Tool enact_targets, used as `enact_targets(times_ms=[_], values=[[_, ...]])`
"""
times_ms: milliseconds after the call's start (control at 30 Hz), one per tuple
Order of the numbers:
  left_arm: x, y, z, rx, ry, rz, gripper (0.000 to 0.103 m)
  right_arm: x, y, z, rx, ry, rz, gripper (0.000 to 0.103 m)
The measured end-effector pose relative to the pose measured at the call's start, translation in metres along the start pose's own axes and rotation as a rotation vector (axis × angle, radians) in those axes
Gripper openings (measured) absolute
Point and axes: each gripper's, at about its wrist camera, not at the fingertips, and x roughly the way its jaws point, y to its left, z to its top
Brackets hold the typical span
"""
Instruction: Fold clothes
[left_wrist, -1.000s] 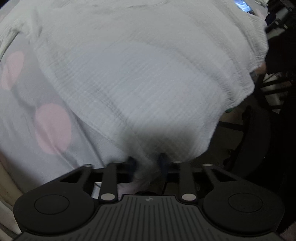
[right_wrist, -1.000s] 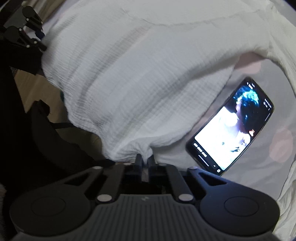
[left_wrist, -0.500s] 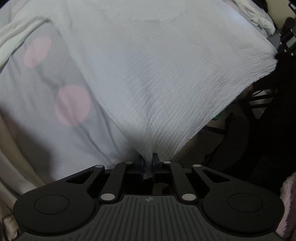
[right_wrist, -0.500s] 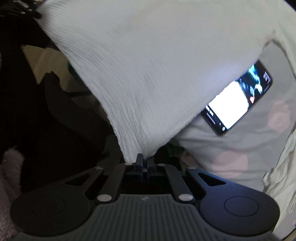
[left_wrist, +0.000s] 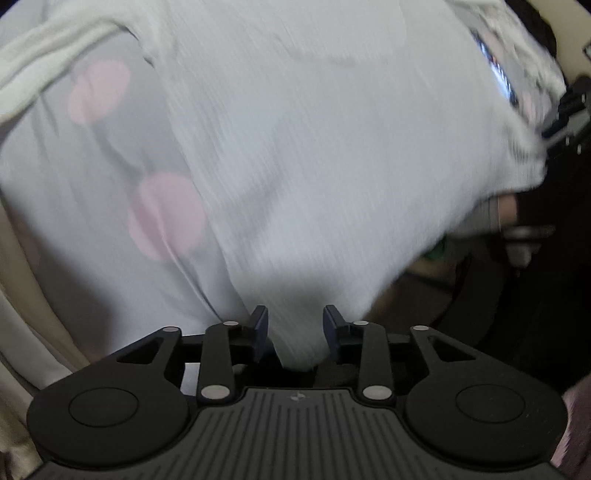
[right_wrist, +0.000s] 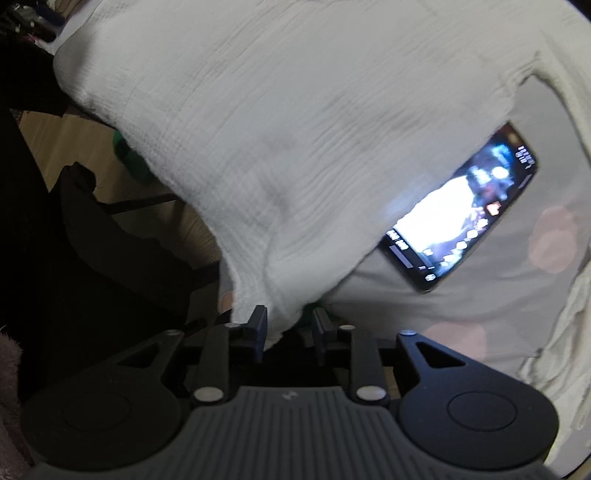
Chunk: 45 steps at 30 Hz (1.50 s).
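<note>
A white crinkled garment (left_wrist: 332, 147) lies spread over a pale sheet with pink dots (left_wrist: 92, 258), its near edge hanging off the side. My left gripper (left_wrist: 295, 325) points down at one near corner. Its jaws are opening, with the corner loose between the fingers (left_wrist: 258, 325) and not pinched. In the right wrist view the same garment (right_wrist: 295, 129) drapes toward my right gripper (right_wrist: 288, 325). Those jaws are opening too, and the other corner rests against the left finger (right_wrist: 258, 325), clear of the right one.
A lit phone (right_wrist: 461, 214) lies on the dotted sheet (right_wrist: 480, 295), partly under the garment's edge. More white cloth is bunched at the right (right_wrist: 565, 332) and far left (left_wrist: 44, 48). A dark chair (right_wrist: 110, 240) and wood floor (right_wrist: 48, 129) lie beyond the bed's edge.
Both grippers were shut on the garment's near corners and their jaws now stand apart. The stretched corners have gone slack. The left view has shifted and blurred with motion.
</note>
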Motion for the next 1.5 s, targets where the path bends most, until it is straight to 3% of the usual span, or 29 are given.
enact_targets(times_ms=[67, 300, 500, 600, 700, 967, 1167, 1400, 1433, 1500], values=[[-0.010, 0.006, 0.009, -0.012, -0.047, -0.001, 0.040, -0.008, -0.002, 0.001, -0.003, -0.013, -0.036, 0.035], [-0.036, 0.015, 0.045, -0.075, -0.297, 0.005, 0.042, -0.057, -0.047, 0.004, 0.120, -0.178, -0.170, 0.038], [-0.048, 0.031, 0.074, -0.186, -0.491, 0.019, 0.042, -0.101, -0.113, -0.003, 0.364, -0.357, -0.292, 0.038], [-0.047, 0.042, 0.088, -0.226, -0.545, 0.051, 0.042, -0.113, -0.147, -0.015, 0.521, -0.442, -0.324, 0.038], [-0.041, 0.050, 0.097, -0.256, -0.559, 0.098, 0.042, -0.122, -0.183, -0.035, 0.702, -0.530, -0.327, 0.038], [-0.041, 0.066, 0.112, -0.314, -0.578, 0.124, 0.042, -0.125, -0.263, -0.097, 1.148, -0.768, -0.250, 0.042], [-0.033, 0.067, 0.126, -0.320, -0.565, 0.130, 0.042, -0.080, -0.302, -0.134, 1.442, -0.800, -0.167, 0.048], [-0.010, 0.065, 0.133, -0.283, -0.501, 0.140, 0.042, -0.035, -0.330, -0.151, 1.635, -0.803, -0.078, 0.048], [-0.007, 0.065, 0.134, -0.278, -0.491, 0.142, 0.042, -0.036, -0.331, -0.149, 1.634, -0.801, -0.099, 0.047], [-0.002, 0.064, 0.136, -0.269, -0.475, 0.143, 0.042, -0.039, -0.333, -0.146, 1.628, -0.798, -0.147, 0.033]])
